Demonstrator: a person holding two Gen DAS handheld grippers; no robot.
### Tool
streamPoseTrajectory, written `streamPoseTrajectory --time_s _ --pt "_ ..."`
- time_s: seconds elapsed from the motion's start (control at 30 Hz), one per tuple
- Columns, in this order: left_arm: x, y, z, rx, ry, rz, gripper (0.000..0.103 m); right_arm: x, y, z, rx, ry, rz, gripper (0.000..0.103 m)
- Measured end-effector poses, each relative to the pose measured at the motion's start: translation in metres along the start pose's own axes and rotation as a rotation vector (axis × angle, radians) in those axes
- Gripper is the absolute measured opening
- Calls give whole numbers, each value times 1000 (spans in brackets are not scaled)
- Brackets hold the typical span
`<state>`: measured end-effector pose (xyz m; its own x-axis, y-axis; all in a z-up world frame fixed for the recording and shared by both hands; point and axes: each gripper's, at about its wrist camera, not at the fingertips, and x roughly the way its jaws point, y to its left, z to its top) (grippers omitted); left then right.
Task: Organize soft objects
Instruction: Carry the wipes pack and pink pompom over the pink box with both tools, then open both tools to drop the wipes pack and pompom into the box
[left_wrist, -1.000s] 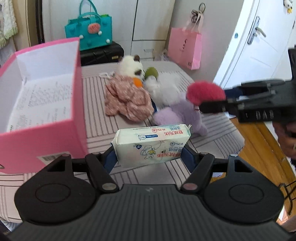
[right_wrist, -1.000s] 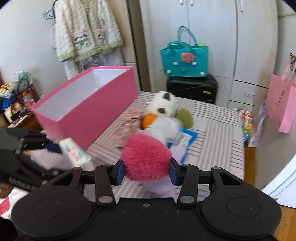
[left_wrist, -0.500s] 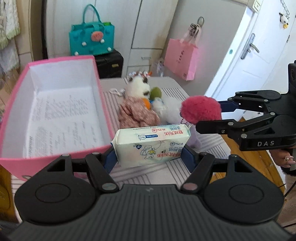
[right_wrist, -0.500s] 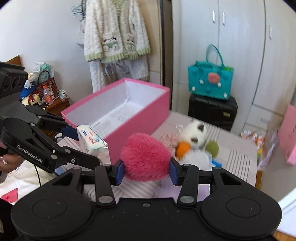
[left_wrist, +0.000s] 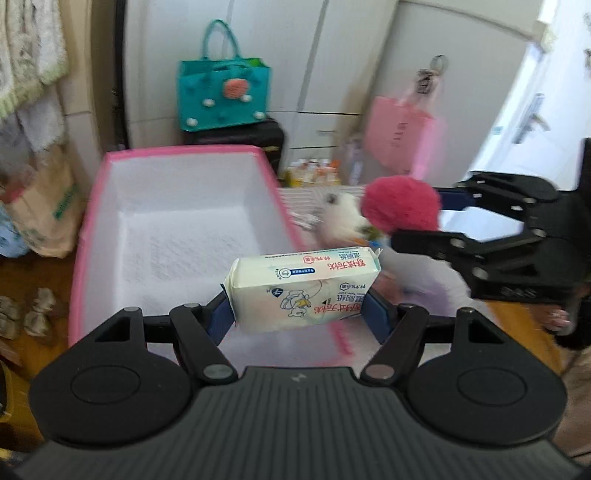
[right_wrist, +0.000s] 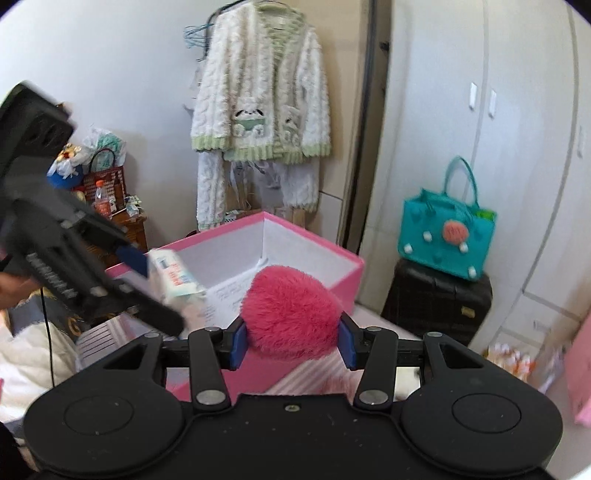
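My left gripper (left_wrist: 299, 314) is shut on a white pack of wet wipes (left_wrist: 303, 288), held above the near right corner of the open pink box (left_wrist: 92, 206). My right gripper (right_wrist: 291, 341) is shut on a fluffy pink pompom (right_wrist: 291, 314), raised beside the box's right wall (right_wrist: 343, 284). The left wrist view shows that pompom (left_wrist: 400, 206) at the right, with the other gripper's black frame behind it. The right wrist view shows the wipes (right_wrist: 177, 280) over the box's left part. The box's white inside (left_wrist: 184, 229) has nothing in it.
A blurred white plush toy (left_wrist: 341, 218) and a lilac soft thing (left_wrist: 428, 280) lie on the striped surface (left_wrist: 303, 199) right of the box. A teal bag (right_wrist: 448, 236) sits on a black case (right_wrist: 439, 299). A pink paper bag (left_wrist: 400, 136) hangs by the door.
Both grippers rose and swung left toward the pink box with their loads. The box's inside now fills the left wrist view, and the toy pile has slid to the right.
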<state>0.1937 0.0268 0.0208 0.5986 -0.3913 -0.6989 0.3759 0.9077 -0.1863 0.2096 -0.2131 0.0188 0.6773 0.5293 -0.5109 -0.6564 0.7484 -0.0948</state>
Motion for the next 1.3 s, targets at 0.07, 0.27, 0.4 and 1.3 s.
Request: streamPoseTrajectory --time_s 0.07,0.27,0.4,1.3 --pt "14 11 14 13 19 41 71 18 0 9 -45 6 -1 53" --pt "64 41 54 69 68 142 71 79 -2 27 -217 63 15 54" --pt "99 59 67 41 130 161 71 120 -25 31 -122 113 38 54" --pt "155 105 102 -21 267 227 74 217 5 64 -559 447 5 67"
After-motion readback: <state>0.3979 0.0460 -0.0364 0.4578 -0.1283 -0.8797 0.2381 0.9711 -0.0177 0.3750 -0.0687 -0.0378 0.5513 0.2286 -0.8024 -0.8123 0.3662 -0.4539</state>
